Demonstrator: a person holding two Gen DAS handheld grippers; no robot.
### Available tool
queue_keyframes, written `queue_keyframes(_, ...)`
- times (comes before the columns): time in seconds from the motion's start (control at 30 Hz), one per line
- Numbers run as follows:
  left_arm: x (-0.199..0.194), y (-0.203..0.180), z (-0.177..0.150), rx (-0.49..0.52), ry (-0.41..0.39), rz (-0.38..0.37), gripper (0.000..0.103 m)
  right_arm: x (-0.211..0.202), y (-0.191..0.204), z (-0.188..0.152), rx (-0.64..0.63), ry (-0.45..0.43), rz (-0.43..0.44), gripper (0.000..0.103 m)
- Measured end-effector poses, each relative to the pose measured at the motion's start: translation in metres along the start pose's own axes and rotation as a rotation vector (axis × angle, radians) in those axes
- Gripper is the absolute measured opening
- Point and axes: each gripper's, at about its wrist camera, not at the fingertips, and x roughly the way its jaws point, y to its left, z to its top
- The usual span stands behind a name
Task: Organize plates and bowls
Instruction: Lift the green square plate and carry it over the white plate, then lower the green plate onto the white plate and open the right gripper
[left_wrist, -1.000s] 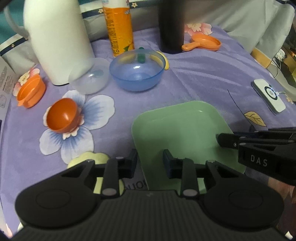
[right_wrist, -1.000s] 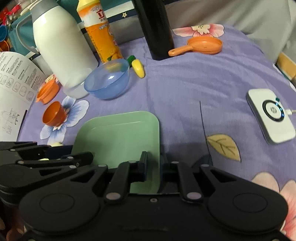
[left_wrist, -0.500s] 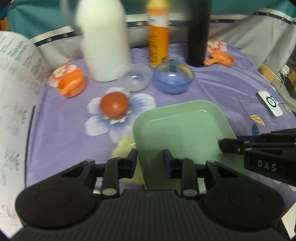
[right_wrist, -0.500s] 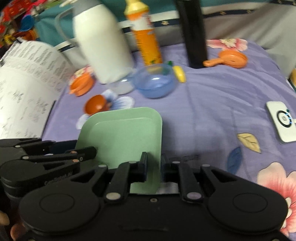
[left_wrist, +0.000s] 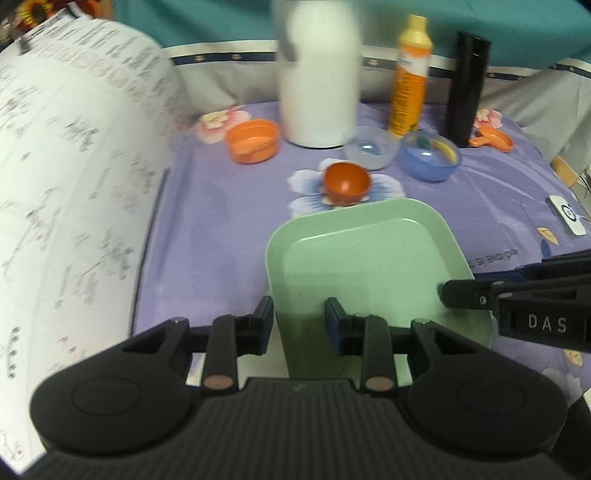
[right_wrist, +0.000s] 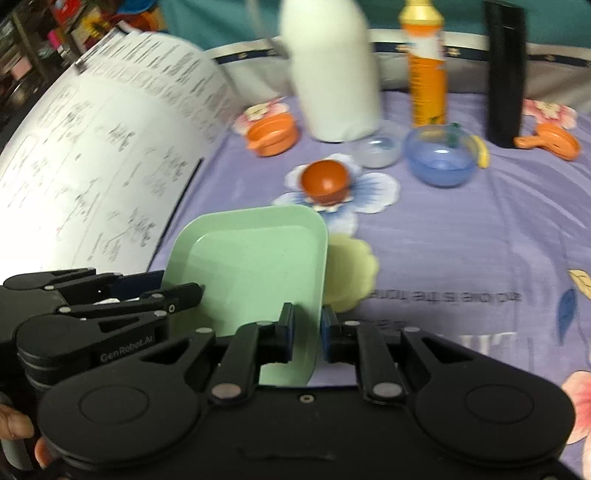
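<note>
A square pale green plate (left_wrist: 365, 258) is held in the air above the purple cloth, between both grippers. My left gripper (left_wrist: 300, 319) straddles its left rim with a gap at the jaws. My right gripper (right_wrist: 306, 325) is shut on the right rim of the green plate (right_wrist: 251, 266). A pale yellow flower-shaped plate (right_wrist: 351, 273) lies on the cloth below and to the right. Farther back stand a small red-orange bowl (left_wrist: 346, 181), a blue bowl (left_wrist: 430, 160), a clear bowl (left_wrist: 371, 152) and an orange bowl (left_wrist: 253, 141).
A large curled printed sheet (left_wrist: 74, 206) rises along the left side. A white jug (left_wrist: 319, 74), an orange bottle (left_wrist: 408, 81) and a black cylinder (left_wrist: 467, 85) stand at the back. An orange toy pan (left_wrist: 495, 139) and a white charger puck (left_wrist: 567, 219) lie to the right.
Both grippers have lifted the green plate and carried it back and leftward. The yellow flower plate underneath has come into view. The printed sheet now fills the left side.
</note>
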Motion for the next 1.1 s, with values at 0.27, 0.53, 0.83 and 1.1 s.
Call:
queue_keyframes(0.27, -0.008, 0.043, -0.035, -0.018, 0.025, 0.017, 0.029, 0.020, 0.051, -0.020, -0.055, 0.088, 0.039, 0.016)
queue_keyframes(0.53, 0.006, 0.055, -0.061, 0.000, 0.075, 0.007, 0.029, 0.041, 0.064, -0.043, -0.064, 0.174, 0.029, 0.016)
queue_keyframes(0.83, 0.027, 0.057, -0.072, 0.004, 0.126, -0.015, 0.030, 0.054, 0.059, -0.046, -0.051, 0.215, 0.017, 0.016)
queue_keyframes(1.1, 0.032, 0.059, -0.072, -0.011, 0.138, -0.026, 0.032, 0.064, 0.060, -0.047, -0.056, 0.225, 0.017, 0.025)
